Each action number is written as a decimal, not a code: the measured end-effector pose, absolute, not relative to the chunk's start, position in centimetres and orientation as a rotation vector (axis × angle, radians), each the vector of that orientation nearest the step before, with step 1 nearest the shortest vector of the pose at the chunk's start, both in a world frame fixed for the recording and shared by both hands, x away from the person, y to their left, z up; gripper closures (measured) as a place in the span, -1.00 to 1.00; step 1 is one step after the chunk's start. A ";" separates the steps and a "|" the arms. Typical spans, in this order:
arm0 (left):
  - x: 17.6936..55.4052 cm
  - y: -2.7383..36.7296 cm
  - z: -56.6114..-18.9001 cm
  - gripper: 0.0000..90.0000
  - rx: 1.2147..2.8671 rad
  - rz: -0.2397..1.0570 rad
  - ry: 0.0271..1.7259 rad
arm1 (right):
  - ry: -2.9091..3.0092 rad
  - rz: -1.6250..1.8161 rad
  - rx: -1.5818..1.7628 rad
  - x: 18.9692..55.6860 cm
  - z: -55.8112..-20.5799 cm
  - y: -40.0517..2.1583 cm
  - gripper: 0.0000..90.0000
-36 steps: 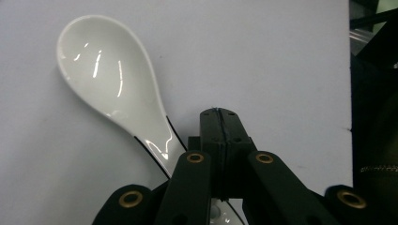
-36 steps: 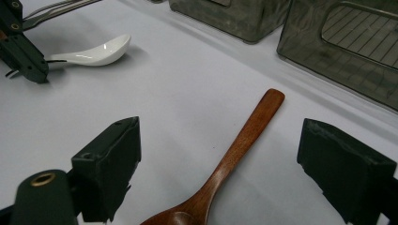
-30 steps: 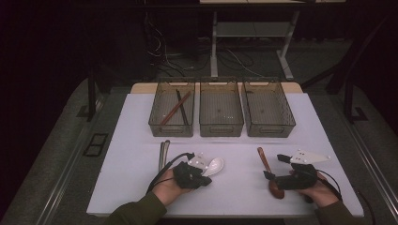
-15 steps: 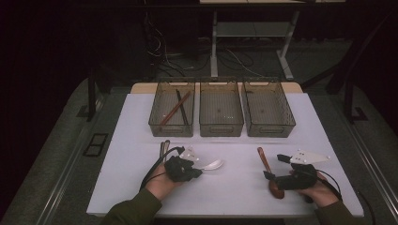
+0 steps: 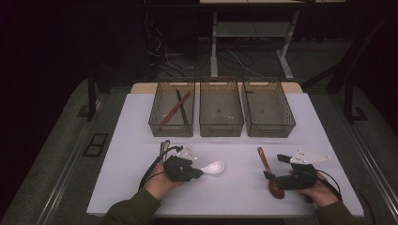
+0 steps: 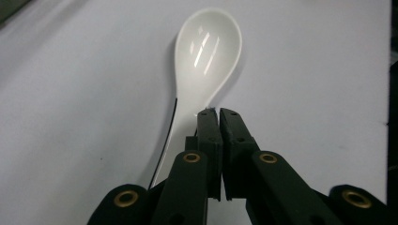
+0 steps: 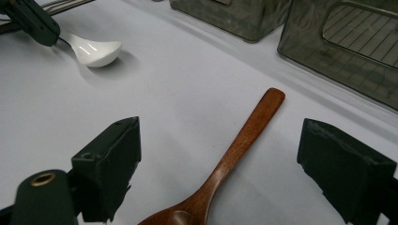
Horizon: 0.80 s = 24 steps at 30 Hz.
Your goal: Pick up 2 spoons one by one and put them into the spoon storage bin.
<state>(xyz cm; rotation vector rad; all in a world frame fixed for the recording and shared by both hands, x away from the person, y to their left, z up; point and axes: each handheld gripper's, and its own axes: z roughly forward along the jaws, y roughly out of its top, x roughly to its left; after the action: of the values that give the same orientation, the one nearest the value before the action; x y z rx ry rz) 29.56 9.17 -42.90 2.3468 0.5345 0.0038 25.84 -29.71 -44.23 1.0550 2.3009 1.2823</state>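
- Left gripper (image 5: 196, 172): I am holding it low over the table (image 5: 234, 197), its tip pointing right. Its jaws are standing together, pinching the handle of the white spoon (image 6: 206, 51). In the left gripper view the handle is running down under the left jaw rather than cleanly between the pads, so I am judging the grip thin.
- White spoon: it is lying left of centre, bowl up. Its long axis is running straight ahead of the jaws, bowl farthest from my hand.
- Bins (image 5: 221, 108): three are sitting in a row at the far side; the left one is holding sticks. From the spoon they are lying away and up the table.
- Wooden spoon (image 7: 234, 154): it is lying flat, handle pointing toward the bins, bowl near my right hand.
- Right gripper (image 5: 272, 168): its jaws are standing wide apart, straddling the wooden spoon without touching it.
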 end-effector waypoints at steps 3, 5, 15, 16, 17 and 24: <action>29.8 9.3 -42.4 0.84 2.307 0.001 0.532 | 2.302 1.281 1.053 25.9 -44.3 -29.7 -0.69; 30.1 9.2 -42.0 0.75 2.289 0.015 0.516 | 2.306 1.277 1.054 25.9 -44.2 -29.7 -0.69; 31.7 7.3 -41.9 0.19 2.231 0.045 0.495 | 2.308 1.273 1.055 25.9 -44.3 -29.6 -0.69; 31.9 7.0 -42.0 0.15 2.230 0.038 0.493 | 2.308 1.274 1.056 25.9 -44.3 -29.6 -0.69; 32.1 6.6 -42.1 0.11 2.225 0.032 0.496 | 2.308 1.274 1.057 25.9 -44.3 -29.6 -0.69; 33.3 4.7 -42.7 -0.13 2.216 0.011 0.503 | 2.308 1.276 1.058 25.9 -44.3 -29.7 -0.69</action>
<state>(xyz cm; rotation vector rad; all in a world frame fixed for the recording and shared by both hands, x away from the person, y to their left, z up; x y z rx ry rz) 33.26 4.68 -42.71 2.2161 0.5031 0.0112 25.89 -29.65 -44.30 1.0580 2.3075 1.2756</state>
